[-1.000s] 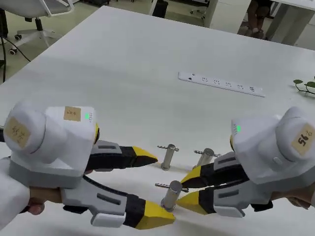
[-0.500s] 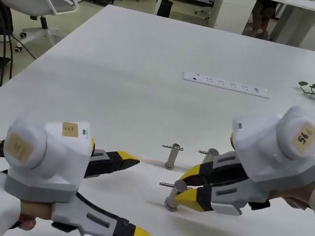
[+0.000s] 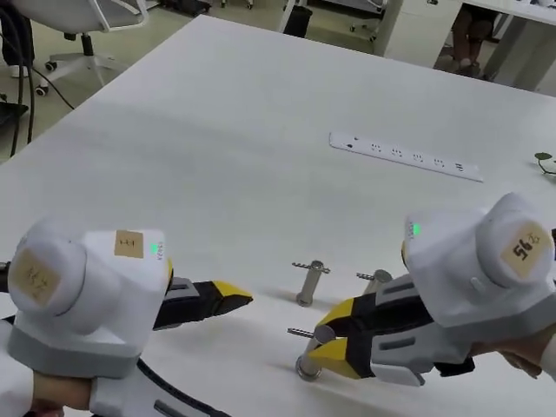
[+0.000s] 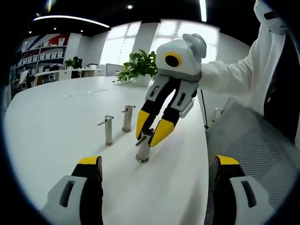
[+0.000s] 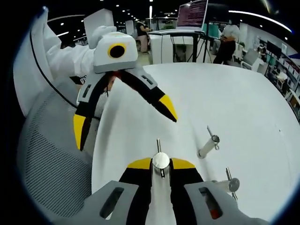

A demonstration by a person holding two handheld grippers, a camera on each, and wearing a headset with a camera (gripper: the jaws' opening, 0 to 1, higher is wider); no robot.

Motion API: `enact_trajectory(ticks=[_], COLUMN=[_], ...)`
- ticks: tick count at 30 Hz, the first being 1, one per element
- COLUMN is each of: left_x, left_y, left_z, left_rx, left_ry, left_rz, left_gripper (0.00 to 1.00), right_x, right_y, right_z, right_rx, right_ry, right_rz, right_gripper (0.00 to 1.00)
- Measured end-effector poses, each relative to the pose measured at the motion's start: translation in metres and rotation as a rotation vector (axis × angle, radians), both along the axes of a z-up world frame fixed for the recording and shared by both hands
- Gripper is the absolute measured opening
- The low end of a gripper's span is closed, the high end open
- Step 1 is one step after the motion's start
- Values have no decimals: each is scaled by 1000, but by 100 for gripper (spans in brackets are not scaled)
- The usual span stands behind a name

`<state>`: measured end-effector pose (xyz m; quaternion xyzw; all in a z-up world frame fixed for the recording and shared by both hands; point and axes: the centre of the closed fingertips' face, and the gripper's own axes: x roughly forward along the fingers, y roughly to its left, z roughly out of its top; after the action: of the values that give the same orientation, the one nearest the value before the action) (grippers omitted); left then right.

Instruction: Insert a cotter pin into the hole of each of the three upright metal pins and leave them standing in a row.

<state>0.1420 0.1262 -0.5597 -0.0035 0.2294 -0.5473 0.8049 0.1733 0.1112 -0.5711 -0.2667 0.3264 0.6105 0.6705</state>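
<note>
Three upright metal pins stand on the white table (image 3: 217, 130), each with a thin cotter pin through its top. In the head view the far two are the left pin (image 3: 309, 283) and the right pin (image 3: 375, 280). My right gripper (image 3: 330, 334) is shut on the nearest pin (image 3: 311, 352); in the right gripper view its yellow fingertips (image 5: 140, 164) flank that pin's head (image 5: 161, 161). My left gripper (image 4: 157, 161) stands wide open with nothing held, a short way back from this pin (image 4: 143, 149). It faces the right gripper (image 4: 151, 130).
A white power strip (image 3: 404, 156) lies further back on the table. A green plant (image 3: 547, 161) shows at the right edge. An office chair (image 3: 78, 22) stands beyond the far left corner. The table's near edge runs below the left gripper (image 5: 123, 118).
The left gripper drew back to the left, away from the nearest pin. The right gripper's jaws moved onto that pin and hold it. The head camera shifted slightly.
</note>
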Motion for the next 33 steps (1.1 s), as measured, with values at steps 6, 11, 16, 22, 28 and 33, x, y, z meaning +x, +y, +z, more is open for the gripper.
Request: enact_trajectory(ticks=[6,11,16,22,28,33], left_x=[0,1,3,4,7,9], left_y=[4,6,6,6,5,5], left_z=[-3,-3,-1,-1,-1,-1], left_rx=[21,25,24,31,38,43], left_ry=[4,-6,-6,-3,-4,-2], left_rz=[12,14,23,21,25,28], left_gripper=[99,99,99,99,99,99], right_x=[0,-6,-9,-7,-1,7], right_y=[-1,-3,-10,-29,-54,-78], right_z=[1,0,1,6,10,12], right_rx=[-21,-23,-28,-33,-24,-33], right_ry=[45,30,21,14,26,21], right_rz=[-44,-5,7,-1,-37,-67], right_gripper=[8,7,7,7,7,7])
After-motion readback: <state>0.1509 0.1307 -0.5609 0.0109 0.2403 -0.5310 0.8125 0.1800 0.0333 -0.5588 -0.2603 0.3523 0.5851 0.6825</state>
